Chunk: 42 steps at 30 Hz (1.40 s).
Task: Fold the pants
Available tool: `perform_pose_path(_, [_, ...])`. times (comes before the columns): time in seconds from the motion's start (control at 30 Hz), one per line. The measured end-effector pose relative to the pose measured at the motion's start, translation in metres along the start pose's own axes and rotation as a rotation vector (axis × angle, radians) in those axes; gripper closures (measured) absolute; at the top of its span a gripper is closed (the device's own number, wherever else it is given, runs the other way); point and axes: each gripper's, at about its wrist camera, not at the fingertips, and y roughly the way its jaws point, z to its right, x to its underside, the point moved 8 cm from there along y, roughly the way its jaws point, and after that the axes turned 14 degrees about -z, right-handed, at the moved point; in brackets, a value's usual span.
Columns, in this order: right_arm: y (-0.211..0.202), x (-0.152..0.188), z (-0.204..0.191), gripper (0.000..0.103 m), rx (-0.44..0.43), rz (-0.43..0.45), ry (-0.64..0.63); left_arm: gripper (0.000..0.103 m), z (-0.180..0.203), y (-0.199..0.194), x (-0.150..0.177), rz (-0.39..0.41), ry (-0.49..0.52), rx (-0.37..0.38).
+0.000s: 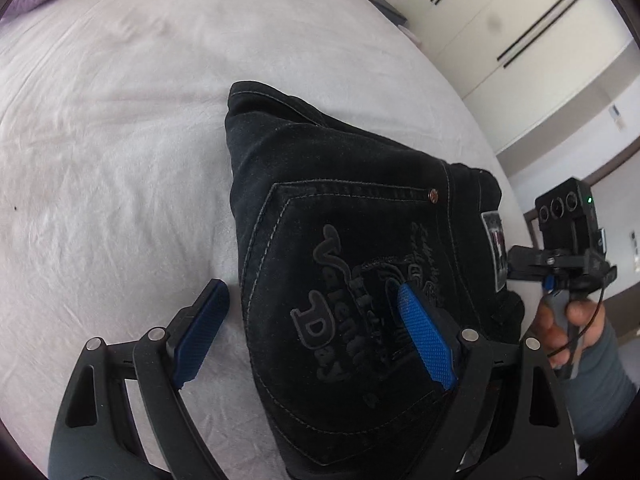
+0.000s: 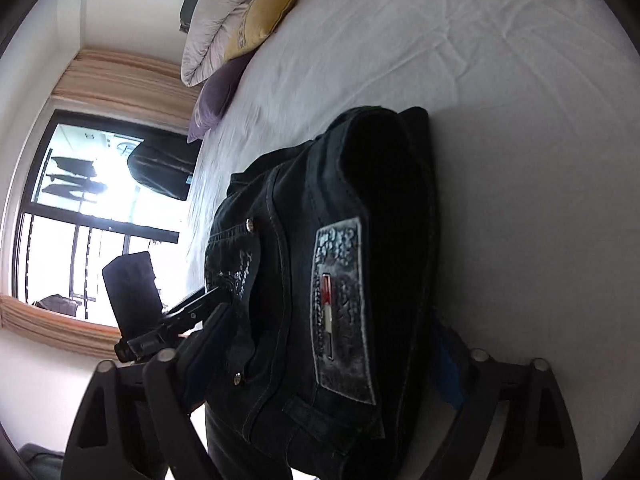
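Note:
Black jeans (image 1: 340,216) lie folded into a thick stack on the white bed sheet (image 1: 120,140), back pocket with raised lettering up. My left gripper (image 1: 312,324) is open and straddles the stack's near left edge. One blue pad (image 1: 202,328) hangs over the sheet clear of the cloth, the other (image 1: 426,340) over the pocket. At the waistband end, my right gripper (image 2: 332,360) has the stack (image 2: 320,240) filling its jaws, with a finger against each face. The grey leather label (image 2: 344,312) faces its camera. A hand (image 1: 560,328) holds that gripper (image 1: 516,270).
Yellow (image 2: 276,8), purple (image 2: 218,96) and white (image 2: 216,20) pillows lie at the head of the bed. A bright window (image 2: 80,208) stands behind them. White wardrobe doors (image 1: 520,20) lie past the bed's right edge. Wide bare sheet spreads left of the jeans.

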Motion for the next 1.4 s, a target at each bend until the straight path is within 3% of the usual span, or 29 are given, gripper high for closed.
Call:
perform_pose_path(0.07, [0.000,0.000,0.005,0.042,0.040,0.012,0.017,0.040,0.005,0.001,0.002,-0.005,0.007,0.010])
perform_pose_path(0.1, [0.000,0.003,0.008,0.057,0.073,0.013,0.016,0.042,0.007,0.001,0.002,-0.003,0.008,-0.004])
perform_pose_path(0.13, [0.000,0.005,0.009,0.063,0.125,0.015,0.001,0.044,0.010,0.001,0.002,-0.002,0.016,-0.023])
perform_pose_path(0.23, [-0.002,0.008,-0.002,0.070,0.221,0.040,-0.068,0.054,0.018,0.001,0.001,0.003,0.030,-0.071])
perform_pose_path(0.4, [-0.010,0.005,-0.037,0.080,0.335,0.091,-0.189,0.079,0.032,-0.016,-0.004,0.039,0.050,-0.103])
perform_pose_path(0.6, [-0.045,-0.013,-0.079,0.081,0.382,0.166,-0.302,0.083,0.052,-0.056,-0.035,0.135,0.093,-0.112])
perform_pose_path(0.83, [-0.095,-0.087,-0.092,0.081,0.372,0.264,-0.333,0.083,0.068,-0.088,-0.104,0.235,0.153,-0.174])
perform_pose_path(1.0, [-0.091,-0.130,-0.068,0.081,0.354,0.281,-0.298,0.083,0.069,-0.057,-0.153,0.234,0.144,-0.200])
perform_pose_path(1.2, [-0.060,-0.167,-0.017,0.081,0.369,0.244,-0.218,0.083,0.051,0.008,-0.178,0.178,0.143,-0.231])
perform_pose_path(1.27, [-0.049,-0.172,0.009,0.070,0.407,0.218,-0.169,0.080,0.043,0.028,-0.183,0.176,0.138,-0.249])
perform_pose_path(1.3, [-0.048,-0.171,0.018,0.057,0.413,0.215,-0.139,0.078,0.039,0.031,-0.182,0.180,0.131,-0.245])
perform_pose_path(1.4, [-0.052,-0.159,0.024,0.045,0.350,0.234,-0.107,0.069,0.031,0.035,-0.183,0.191,0.105,-0.225])
